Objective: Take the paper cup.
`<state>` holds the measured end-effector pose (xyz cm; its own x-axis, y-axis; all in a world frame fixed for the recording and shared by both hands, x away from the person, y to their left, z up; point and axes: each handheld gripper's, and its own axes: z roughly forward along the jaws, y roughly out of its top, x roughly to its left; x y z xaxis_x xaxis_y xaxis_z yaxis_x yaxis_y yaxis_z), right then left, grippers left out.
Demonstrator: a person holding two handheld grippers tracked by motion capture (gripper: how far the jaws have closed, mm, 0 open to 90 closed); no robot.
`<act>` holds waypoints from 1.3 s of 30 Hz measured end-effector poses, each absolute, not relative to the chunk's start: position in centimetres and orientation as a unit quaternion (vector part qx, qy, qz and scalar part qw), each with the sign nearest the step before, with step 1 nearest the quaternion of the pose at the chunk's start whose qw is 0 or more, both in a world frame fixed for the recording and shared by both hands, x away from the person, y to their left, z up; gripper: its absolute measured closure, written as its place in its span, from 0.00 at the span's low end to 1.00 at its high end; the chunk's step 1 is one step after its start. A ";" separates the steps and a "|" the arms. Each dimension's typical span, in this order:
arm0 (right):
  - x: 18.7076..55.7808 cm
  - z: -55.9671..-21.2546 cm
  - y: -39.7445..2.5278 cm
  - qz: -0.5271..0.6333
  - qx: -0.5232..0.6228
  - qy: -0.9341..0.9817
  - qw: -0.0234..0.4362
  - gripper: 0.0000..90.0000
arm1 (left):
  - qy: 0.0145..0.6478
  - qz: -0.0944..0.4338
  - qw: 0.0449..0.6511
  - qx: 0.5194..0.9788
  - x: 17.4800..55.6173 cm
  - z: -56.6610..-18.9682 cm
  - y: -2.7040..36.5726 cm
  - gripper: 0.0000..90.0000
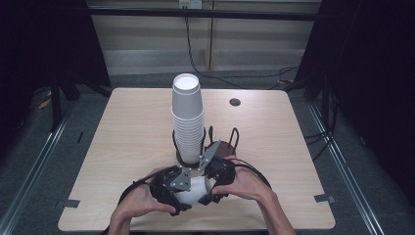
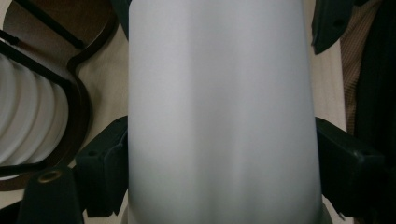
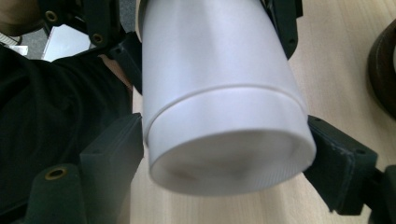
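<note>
- The left gripper [image 1: 182, 192] was clamped on a white paper cup [image 1: 195, 190].
- The right gripper [image 1: 211, 188] was clamped on the same cup, near the cup stack [image 1: 187, 117].

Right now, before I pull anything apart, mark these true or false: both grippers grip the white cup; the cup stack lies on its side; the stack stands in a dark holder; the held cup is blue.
1. Both the left gripper and the right gripper grip the white cup. True: jaws press both of its sides in each gripper view.
2. The cup stack lies on its side. False: it stands upright.
3. The stack stands in a dark holder. True.
4. The held cup is blue. False: it is white.
</note>
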<state>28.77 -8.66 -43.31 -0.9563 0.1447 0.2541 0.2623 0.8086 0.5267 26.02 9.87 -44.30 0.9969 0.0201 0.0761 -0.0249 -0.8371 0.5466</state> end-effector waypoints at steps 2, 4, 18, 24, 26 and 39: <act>28.8 -43.4 -8.5 -0.299 -0.103 -0.943 0.104 0.21 | -0.003 0.039 0.286 0.957 26.0 -44.3 9.8 0.19; 28.9 -43.4 -8.4 -0.301 -0.102 -0.942 0.107 0.21 | -0.006 0.035 0.286 0.958 26.0 -44.3 9.8 0.19; 28.9 -43.2 -8.3 -0.306 -0.096 -0.941 0.110 0.26 | -0.009 0.034 0.292 0.956 26.2 -44.2 9.8 0.19; 29.0 -42.9 -8.2 -0.307 -0.106 -0.940 0.103 0.26 | -0.008 0.039 0.300 0.953 26.4 -44.2 10.0 0.18; 29.0 -42.8 -8.2 -0.311 -0.104 -0.940 0.097 0.26 | -0.007 0.034 0.307 0.951 26.5 -44.2 10.1 0.17; 28.8 -42.2 -8.3 -0.306 -0.098 -0.943 0.084 0.26 | -0.005 0.026 0.358 0.933 27.2 -43.4 11.4 0.16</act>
